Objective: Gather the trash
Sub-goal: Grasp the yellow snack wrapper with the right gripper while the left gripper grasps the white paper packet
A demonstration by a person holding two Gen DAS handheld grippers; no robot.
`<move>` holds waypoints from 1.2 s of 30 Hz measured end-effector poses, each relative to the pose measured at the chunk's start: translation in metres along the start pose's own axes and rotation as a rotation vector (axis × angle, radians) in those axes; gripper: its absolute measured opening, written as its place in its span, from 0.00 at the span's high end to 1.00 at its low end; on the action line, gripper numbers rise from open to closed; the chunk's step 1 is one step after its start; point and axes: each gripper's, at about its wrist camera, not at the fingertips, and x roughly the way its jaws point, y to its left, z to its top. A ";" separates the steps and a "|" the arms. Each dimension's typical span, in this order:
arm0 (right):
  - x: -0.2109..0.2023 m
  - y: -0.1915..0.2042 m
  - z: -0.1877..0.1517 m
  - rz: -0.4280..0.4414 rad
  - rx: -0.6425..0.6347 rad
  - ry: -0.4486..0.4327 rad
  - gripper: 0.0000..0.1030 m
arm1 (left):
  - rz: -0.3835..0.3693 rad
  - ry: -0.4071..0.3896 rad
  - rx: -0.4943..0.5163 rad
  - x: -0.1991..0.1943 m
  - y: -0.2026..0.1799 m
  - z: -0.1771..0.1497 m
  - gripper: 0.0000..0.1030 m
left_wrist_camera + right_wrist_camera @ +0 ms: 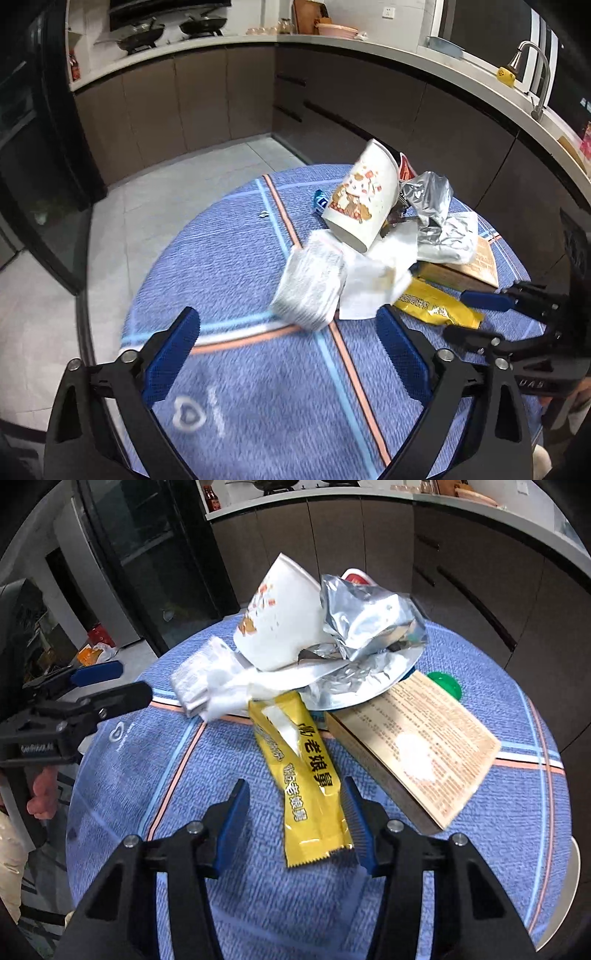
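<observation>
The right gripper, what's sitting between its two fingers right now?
In the right wrist view, the lower end of the yellow wrapper lies on the tablecloth between the open fingers of the right gripper, nearer the right-hand finger. Nothing else lies in that gap.

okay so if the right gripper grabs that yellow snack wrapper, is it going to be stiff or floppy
The yellow wrapper looks like thin glossy film lying flat, so it will probably droop from the right gripper and may slip between the pads. It seems empty, hence light. Its far end meets the white tissue, which might drag along.

Round table w/ blue striped cloth (236, 258); 2 woks (140, 35) on stove, faucet (535, 74), fridge (155, 554).
</observation>
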 end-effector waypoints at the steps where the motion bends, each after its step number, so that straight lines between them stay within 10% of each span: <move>1: 0.003 -0.001 0.000 -0.003 0.003 0.006 0.60 | -0.012 0.012 -0.005 0.005 0.002 0.003 0.15; 8: -0.002 -0.002 -0.013 -0.019 -0.009 0.013 0.88 | -0.015 0.065 -0.038 0.034 0.017 0.010 0.19; 31: -0.056 0.004 -0.054 0.013 0.047 -0.011 0.89 | 0.034 0.098 -0.015 0.054 -0.005 0.016 0.31; 36: -0.056 0.005 -0.055 0.008 0.071 -0.018 0.89 | 0.043 0.114 -0.008 0.061 0.000 0.017 0.64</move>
